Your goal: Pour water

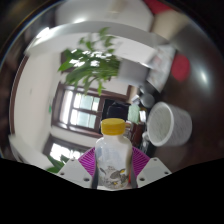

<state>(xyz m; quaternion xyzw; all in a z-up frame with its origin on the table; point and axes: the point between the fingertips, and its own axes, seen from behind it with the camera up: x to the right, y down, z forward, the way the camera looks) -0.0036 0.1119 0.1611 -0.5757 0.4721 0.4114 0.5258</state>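
My gripper is shut on a clear plastic bottle with a yellow cap and a printed label low on its body. The bottle stands upright between the two purple pads, which press on its sides. A white cup sits on the surface beyond the fingers, to the right of the bottle and a little farther off. Its open mouth faces up.
A leafy green plant stands behind the bottle to the left, in front of a dark-framed window. Dark objects crowd the surface behind the cup. A red thing shows far right.
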